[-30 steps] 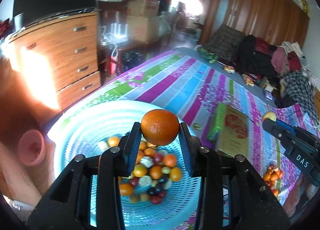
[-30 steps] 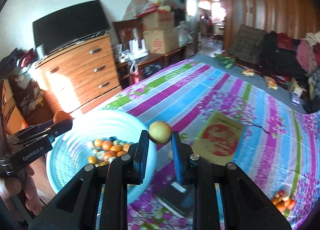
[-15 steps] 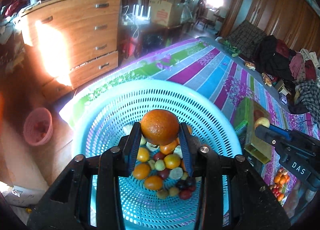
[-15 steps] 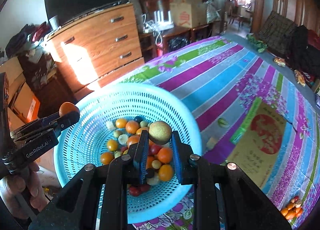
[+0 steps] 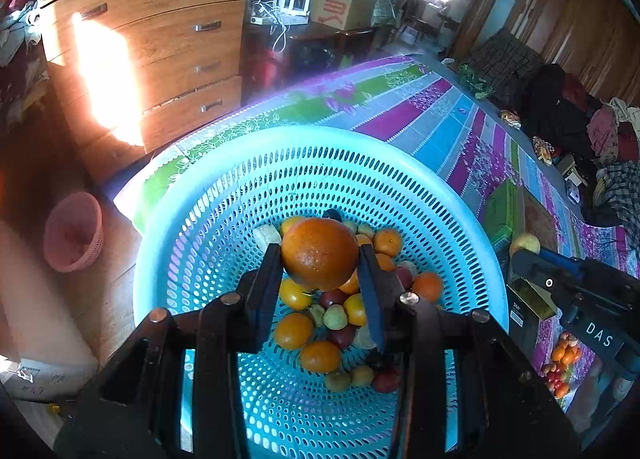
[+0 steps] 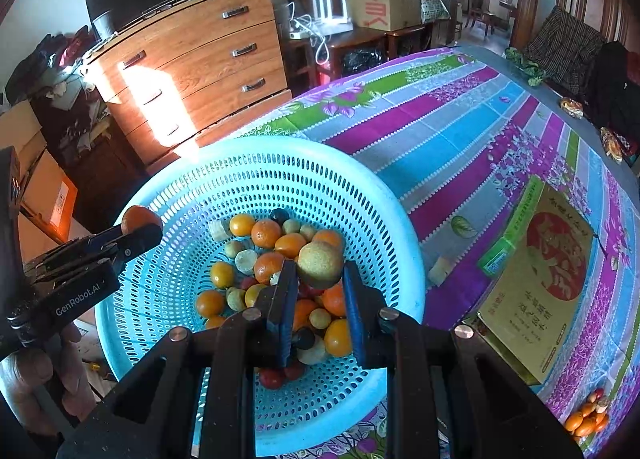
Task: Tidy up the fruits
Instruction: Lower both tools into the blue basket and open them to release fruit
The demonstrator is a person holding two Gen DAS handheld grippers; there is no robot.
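Striped cloth covers the surface beyond and to the right of both claws. Blue perforated basket sits on the cloth directly below both claws; its floor holds a heap of small fruit, orange, yellow, green and dark red. Flat box, printed with a red disc, lies on the cloth to the right of the right claw, beside the basket. Left claw, seen in its own view above the basket's middle, has its pads pressed on either side of an orange, which stands clear above the heap. Right claw, likewise over the basket, is closed on a yellow-green fruit pinched between its pads, above the heap's right half. In the right wrist view the left claw enters from the left over the basket's rim, a hand beneath it. A few more small fruit lie on the cloth far to the right of the right claw.
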